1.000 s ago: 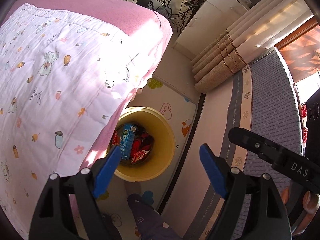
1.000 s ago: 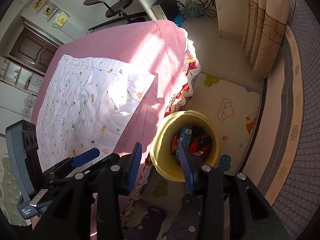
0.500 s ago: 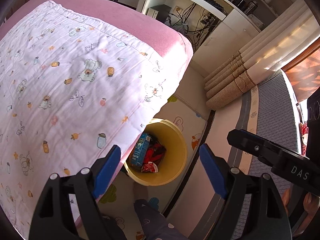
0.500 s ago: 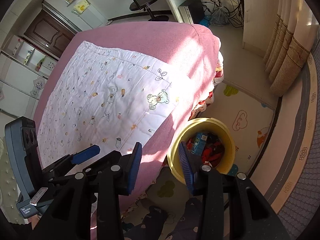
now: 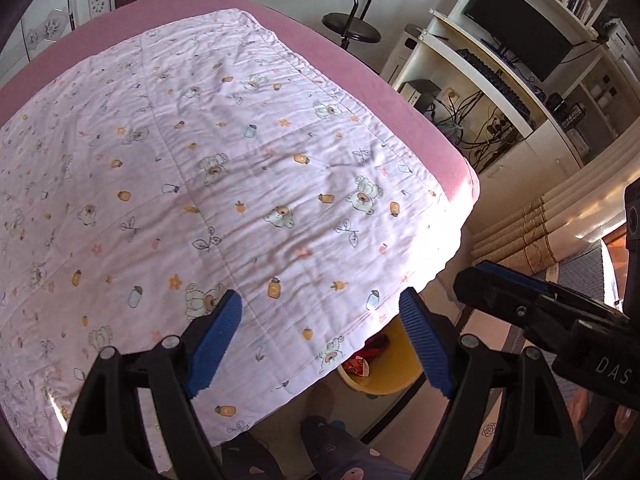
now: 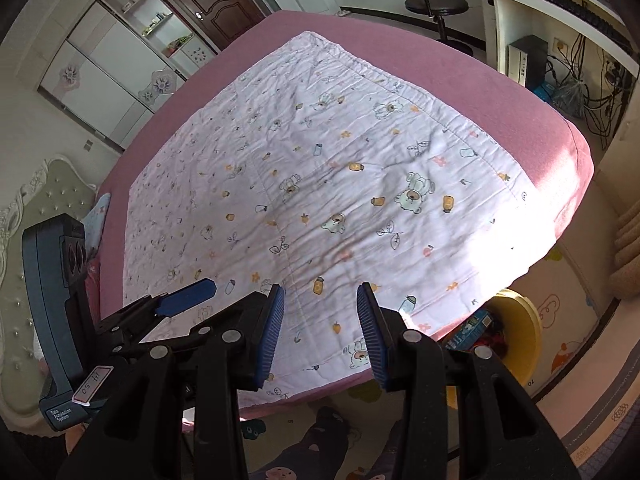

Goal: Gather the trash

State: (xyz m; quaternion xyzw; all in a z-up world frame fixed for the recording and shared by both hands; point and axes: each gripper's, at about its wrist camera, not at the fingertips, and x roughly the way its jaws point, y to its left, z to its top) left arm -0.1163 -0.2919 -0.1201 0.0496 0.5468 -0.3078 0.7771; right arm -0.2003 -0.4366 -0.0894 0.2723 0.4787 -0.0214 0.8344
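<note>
A yellow bin (image 5: 394, 376) stands on the floor at the bed's corner, half hidden by the quilt's edge. Red wrappers (image 5: 360, 365) show inside it. The right wrist view shows the bin (image 6: 525, 334) with a blue carton (image 6: 472, 326) and red wrappers inside. My left gripper (image 5: 320, 340) is open and empty above the near edge of the quilt (image 5: 224, 184). My right gripper (image 6: 321, 336) is also open, narrower, with nothing between its pads, over the same quilt (image 6: 320, 184). No loose trash is visible on the bed.
The pink bed (image 6: 460, 76) fills both views. Beyond it are a black stool (image 5: 352, 24), a white desk with monitor and cables (image 5: 492, 80), curtains (image 5: 520, 232) and a wardrobe (image 6: 116, 68). A play mat (image 6: 556, 308) and a person's patterned trouser leg (image 5: 340, 456) lie below.
Both grippers have lifted and swung from over the bin to over the bed. The bin has slid to the lower right, partly behind the quilt. The jaws are unchanged.
</note>
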